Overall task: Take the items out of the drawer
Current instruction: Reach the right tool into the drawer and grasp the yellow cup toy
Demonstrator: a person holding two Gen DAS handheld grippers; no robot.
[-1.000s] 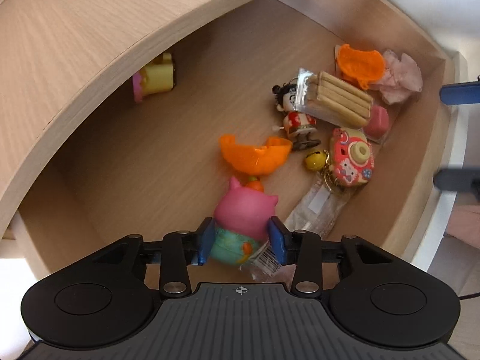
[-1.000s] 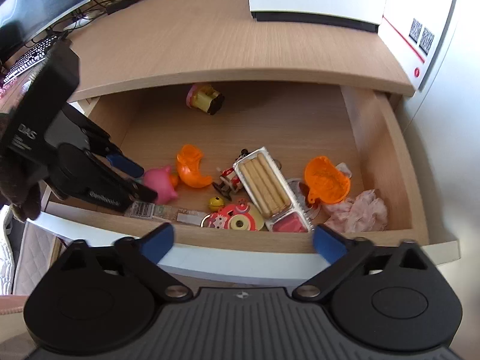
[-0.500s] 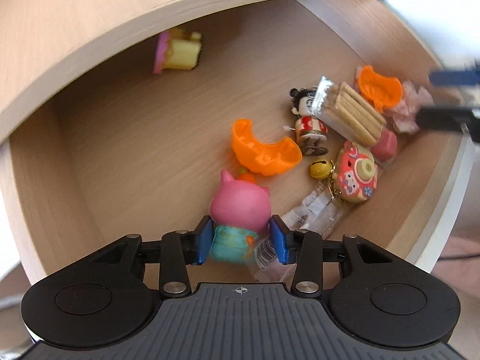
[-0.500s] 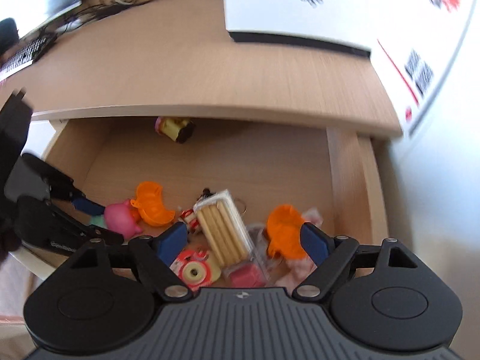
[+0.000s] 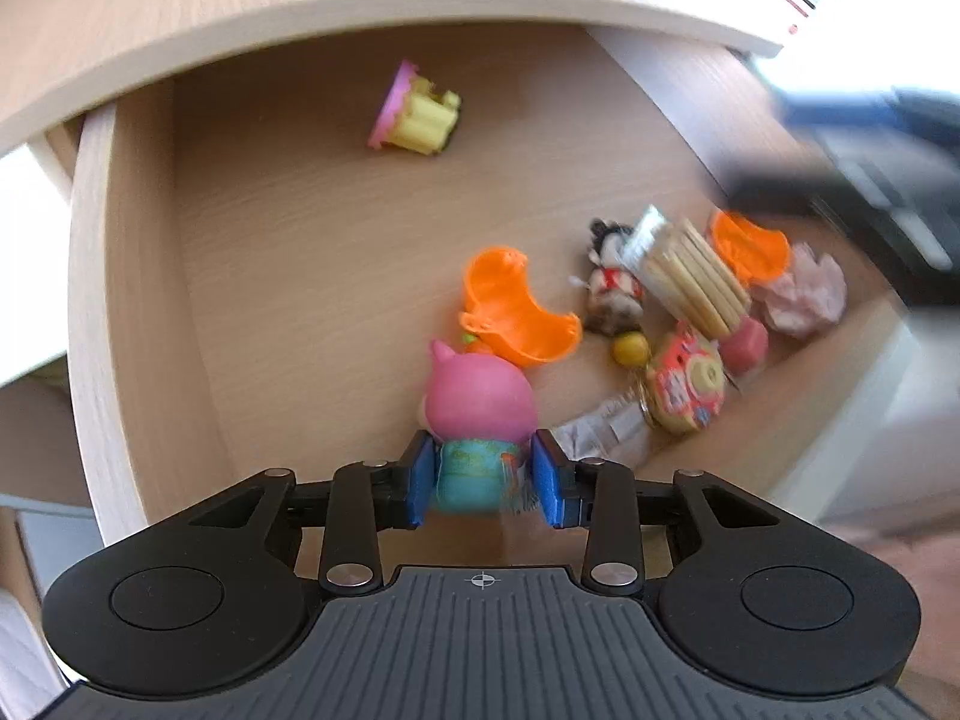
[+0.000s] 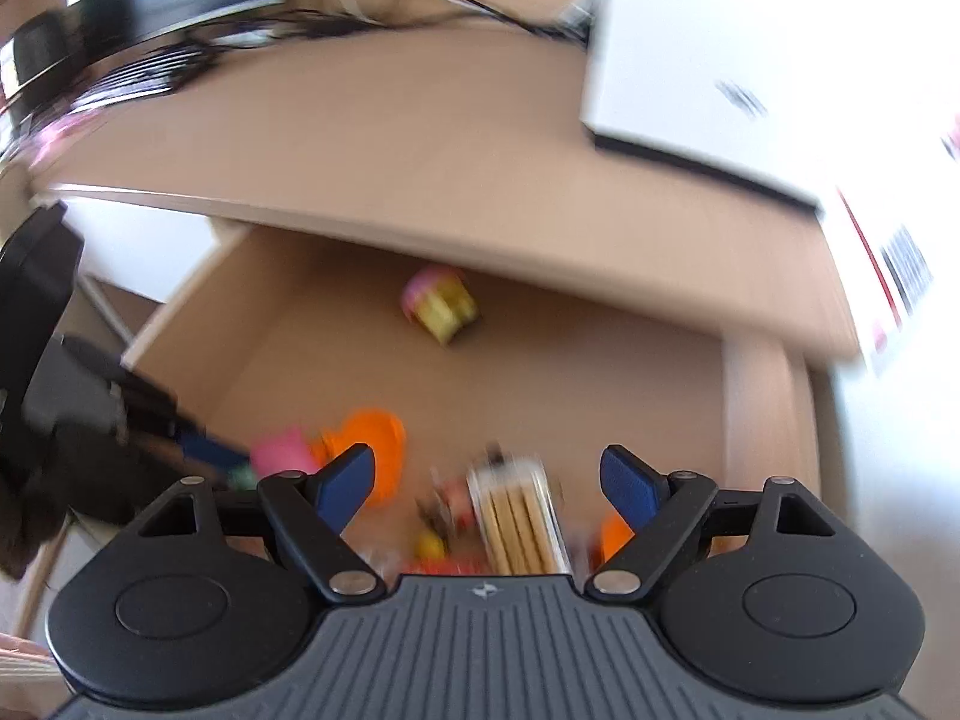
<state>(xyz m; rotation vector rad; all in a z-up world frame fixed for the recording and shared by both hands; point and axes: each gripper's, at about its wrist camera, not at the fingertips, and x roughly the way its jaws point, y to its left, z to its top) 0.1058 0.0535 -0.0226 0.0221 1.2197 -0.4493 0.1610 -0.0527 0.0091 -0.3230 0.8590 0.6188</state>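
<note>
Left wrist view alone: left tongs (image 5: 483, 483) clamped on pink pig toy (image 5: 477, 414) (right tongs (image 6: 487, 483) wide, empty).

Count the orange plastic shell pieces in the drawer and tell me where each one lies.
2. One orange shell lies mid-drawer, just beyond the pink pig toy. The other orange shell sits right of the biscuit pack, against crumpled pink paper. Others may be hidden.
</note>
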